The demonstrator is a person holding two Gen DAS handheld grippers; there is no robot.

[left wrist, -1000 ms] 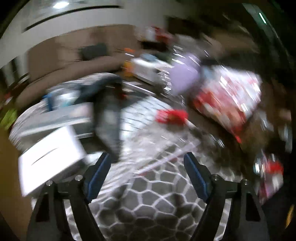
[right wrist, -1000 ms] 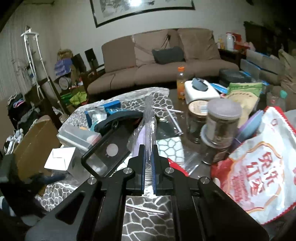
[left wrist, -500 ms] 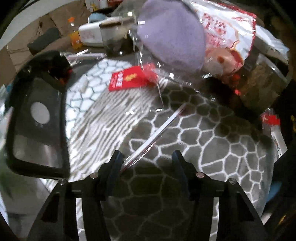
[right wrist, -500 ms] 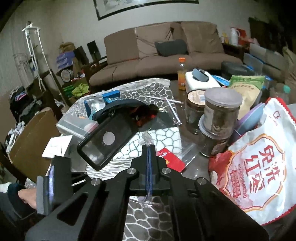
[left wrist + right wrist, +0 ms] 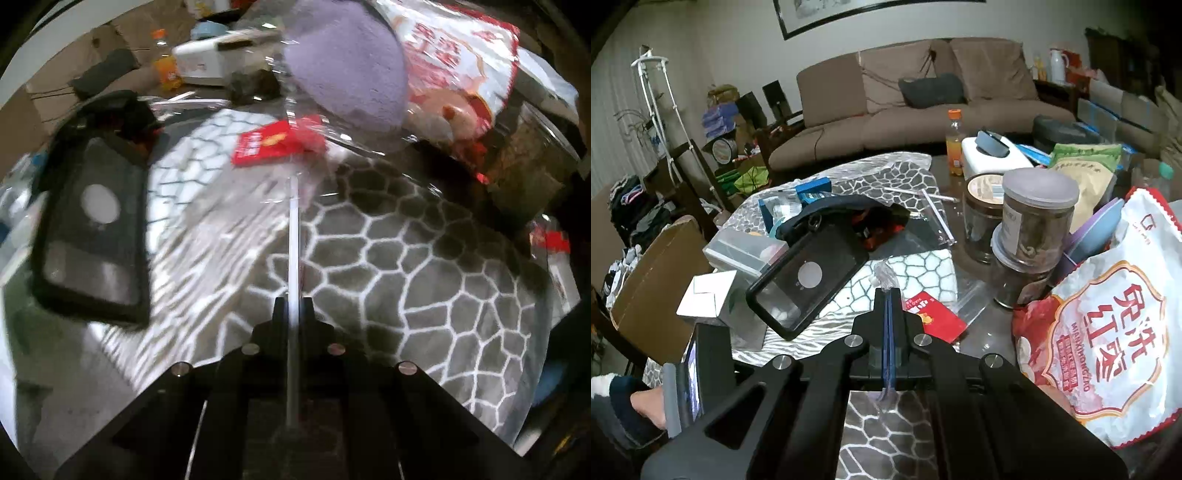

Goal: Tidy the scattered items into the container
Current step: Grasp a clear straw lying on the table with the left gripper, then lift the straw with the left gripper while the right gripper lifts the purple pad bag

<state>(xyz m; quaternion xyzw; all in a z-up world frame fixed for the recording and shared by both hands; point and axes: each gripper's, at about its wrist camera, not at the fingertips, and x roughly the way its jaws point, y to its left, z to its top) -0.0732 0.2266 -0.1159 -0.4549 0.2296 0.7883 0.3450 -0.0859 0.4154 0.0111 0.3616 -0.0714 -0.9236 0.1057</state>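
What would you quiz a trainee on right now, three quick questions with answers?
1. True or false: the left gripper is open.
2. What is pinched in the right gripper? A) clear plastic B) a spoon C) a cable
3. In the right wrist view, on which side of the black pouch does the red packet lie?

Key:
1. False: its jaws have just been closing and now pinch the thin strip.
2. A
3. Right
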